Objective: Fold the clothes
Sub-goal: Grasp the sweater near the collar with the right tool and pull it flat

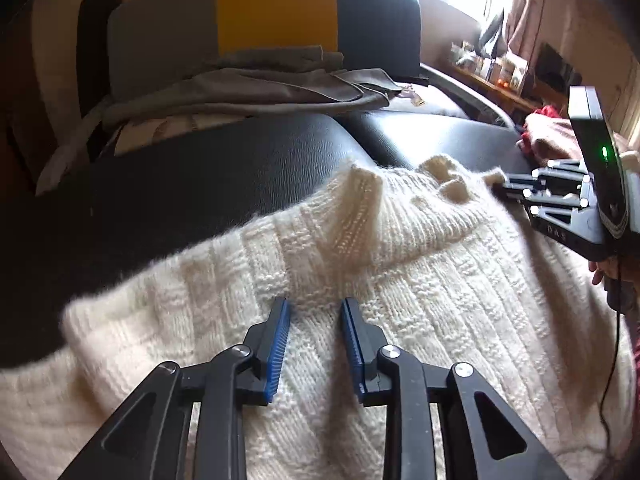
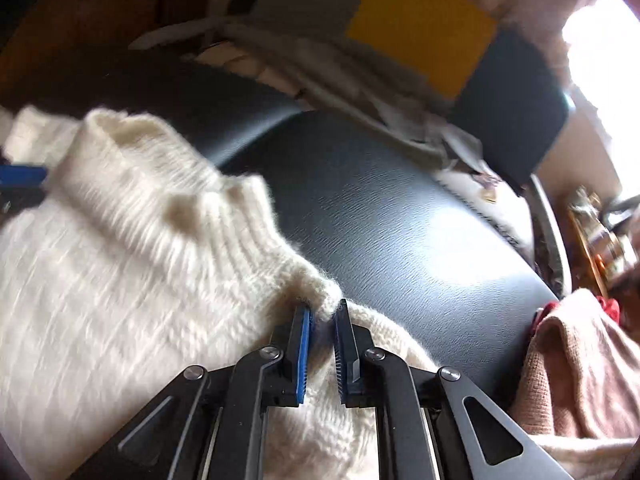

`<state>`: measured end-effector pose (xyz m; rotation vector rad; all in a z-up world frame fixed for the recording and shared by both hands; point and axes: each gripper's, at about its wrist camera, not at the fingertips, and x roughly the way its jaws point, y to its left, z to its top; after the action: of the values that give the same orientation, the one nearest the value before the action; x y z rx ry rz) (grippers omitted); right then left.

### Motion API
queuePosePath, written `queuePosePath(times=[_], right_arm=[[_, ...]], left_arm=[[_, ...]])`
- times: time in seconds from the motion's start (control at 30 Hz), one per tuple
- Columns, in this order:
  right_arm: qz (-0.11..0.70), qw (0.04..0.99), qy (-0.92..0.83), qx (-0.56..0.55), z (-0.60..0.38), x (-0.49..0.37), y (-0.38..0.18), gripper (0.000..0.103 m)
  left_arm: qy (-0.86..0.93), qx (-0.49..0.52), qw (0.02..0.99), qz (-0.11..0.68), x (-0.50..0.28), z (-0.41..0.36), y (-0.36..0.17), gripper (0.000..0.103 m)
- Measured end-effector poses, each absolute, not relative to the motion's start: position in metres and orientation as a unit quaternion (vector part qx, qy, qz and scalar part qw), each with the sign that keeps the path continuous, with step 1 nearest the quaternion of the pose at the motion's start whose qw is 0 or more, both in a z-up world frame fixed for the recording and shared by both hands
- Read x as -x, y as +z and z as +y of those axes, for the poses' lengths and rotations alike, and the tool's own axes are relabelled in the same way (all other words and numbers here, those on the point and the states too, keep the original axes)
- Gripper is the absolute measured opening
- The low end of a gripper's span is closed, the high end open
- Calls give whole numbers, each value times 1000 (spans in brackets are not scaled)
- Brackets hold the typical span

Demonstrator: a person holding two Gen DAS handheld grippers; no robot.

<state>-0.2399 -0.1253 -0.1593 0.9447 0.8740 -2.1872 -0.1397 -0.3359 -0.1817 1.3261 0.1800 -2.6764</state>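
Note:
A cream knitted sweater (image 1: 420,300) lies spread on a black leather seat (image 1: 200,184), collar toward the seat's middle. My left gripper (image 1: 316,304) rests on its chest just below the collar. A raised ridge of knit fills the gap between its blue pads, and the jaws are shut on that fold. At the sweater's far right edge my right gripper (image 1: 498,182) reaches in from the side. In the right wrist view the right gripper (image 2: 322,310) is shut on the sweater (image 2: 120,260) at the fuzzy edge beside the collar. A blue left pad (image 2: 20,176) shows behind the collar.
Grey clothes (image 1: 260,84) are piled at the seat's back against a grey, yellow and dark cushion (image 1: 276,4). A tan knit garment (image 2: 580,360) with something red lies at the right end. A cluttered shelf (image 1: 500,68) stands by the bright window.

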Motion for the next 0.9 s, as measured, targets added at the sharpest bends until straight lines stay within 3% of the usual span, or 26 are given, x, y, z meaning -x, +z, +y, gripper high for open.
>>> queuePosePath(times=[0.23,0.47,0.57,0.7,0.9], right_arm=[[286,241,-857,-356,-170,297,-162,16],[186,268,-854,-405,-164,335,-147,26],[129,301,-854,-405,-141,318,-125,26],[83,355,-834,-415,-103,261,-110,43],[113,380,-807,-437,-65,158,-122,54]], left_arm=[[-896,-432,88,59,201,-368,-184,31],[-898,-426,107,22,236,-389,-185,32],[-893,-436,111,30,236,-394,-178,31],[-903,-405,131,62,198,-385,-148,29],[-916,-376,98,98,101,-341,-131,29]])
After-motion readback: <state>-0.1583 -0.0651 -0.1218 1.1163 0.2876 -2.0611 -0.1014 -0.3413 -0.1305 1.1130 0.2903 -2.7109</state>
